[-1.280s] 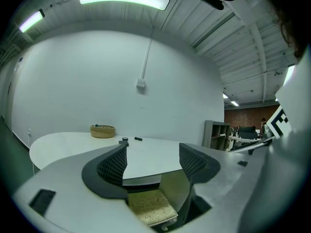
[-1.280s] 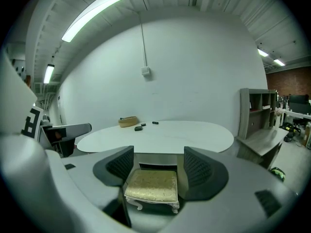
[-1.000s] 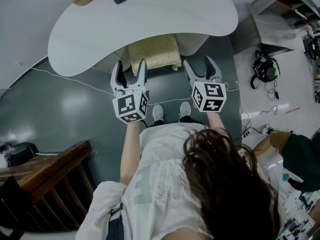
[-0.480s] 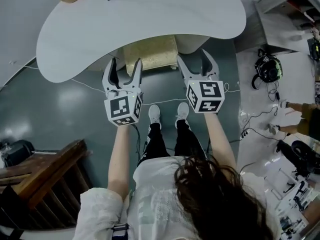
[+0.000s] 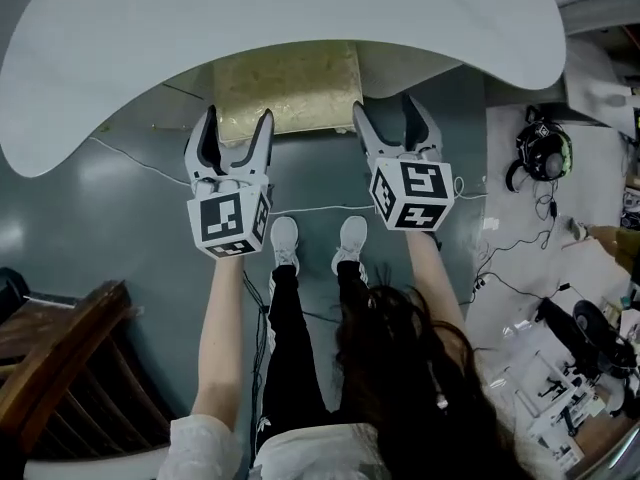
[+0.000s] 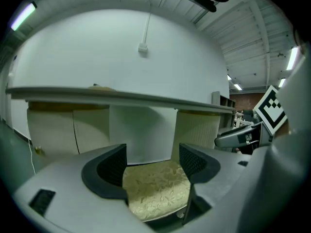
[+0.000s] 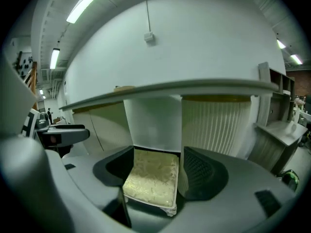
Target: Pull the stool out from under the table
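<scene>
Both tools gape wide and hold nothing. Your left tool [image 5: 237,118] and right tool [image 5: 387,108] hover just short of the stool [image 5: 285,93], which sits tucked under the near edge of the white surface [image 5: 300,13] with its gold cushion partly showing. If you clamp only the soft cushion, the pads may slip. An uneven pull could swing the stool against the surface's base, and the white cable [image 5: 320,208] on the floor could snag its legs. Compared with a second earlier, you crouch lower and both tools sit nearer the stool.
</scene>
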Action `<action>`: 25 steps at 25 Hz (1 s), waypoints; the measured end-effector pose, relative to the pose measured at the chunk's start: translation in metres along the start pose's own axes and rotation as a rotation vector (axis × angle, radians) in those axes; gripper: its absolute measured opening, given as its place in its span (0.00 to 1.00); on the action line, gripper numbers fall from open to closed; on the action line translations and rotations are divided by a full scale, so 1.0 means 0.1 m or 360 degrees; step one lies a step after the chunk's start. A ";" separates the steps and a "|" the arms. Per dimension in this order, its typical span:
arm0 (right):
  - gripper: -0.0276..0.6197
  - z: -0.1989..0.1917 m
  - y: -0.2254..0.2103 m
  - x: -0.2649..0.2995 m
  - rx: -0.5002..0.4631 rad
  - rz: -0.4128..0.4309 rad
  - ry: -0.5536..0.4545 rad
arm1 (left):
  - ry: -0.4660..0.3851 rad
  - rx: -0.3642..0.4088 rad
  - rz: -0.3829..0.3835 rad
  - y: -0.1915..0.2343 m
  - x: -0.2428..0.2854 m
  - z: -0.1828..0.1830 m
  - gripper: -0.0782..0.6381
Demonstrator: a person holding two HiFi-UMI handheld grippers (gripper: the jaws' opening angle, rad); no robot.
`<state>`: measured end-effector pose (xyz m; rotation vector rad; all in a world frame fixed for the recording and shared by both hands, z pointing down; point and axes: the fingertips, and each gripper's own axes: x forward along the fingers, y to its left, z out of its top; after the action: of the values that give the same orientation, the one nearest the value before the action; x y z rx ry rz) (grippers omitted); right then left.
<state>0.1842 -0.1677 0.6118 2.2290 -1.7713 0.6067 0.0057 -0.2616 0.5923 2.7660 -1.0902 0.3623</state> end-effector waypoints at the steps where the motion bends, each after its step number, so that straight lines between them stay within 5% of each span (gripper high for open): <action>1: 0.53 -0.16 -0.03 0.10 0.0001 -0.0005 0.0007 | 0.0008 -0.0012 0.0008 0.02 0.04 -0.19 0.55; 11: 0.53 -1.40 -0.14 0.91 -0.0039 0.0004 0.0094 | 0.0160 0.0042 0.0100 0.47 0.41 -1.77 0.57; 19: 0.54 -2.19 -0.13 1.05 -0.0089 0.0007 0.0277 | 0.0342 0.0041 0.0110 0.67 0.38 -2.57 0.63; 25: 0.56 -2.31 -0.19 1.11 -0.0088 0.0036 0.0259 | 0.0468 0.0045 0.0172 0.85 0.42 -2.96 0.64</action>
<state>0.1820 -0.1621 0.8687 2.0628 -1.7134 0.7131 -0.0726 -0.2845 0.8925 2.5731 -1.1655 0.7748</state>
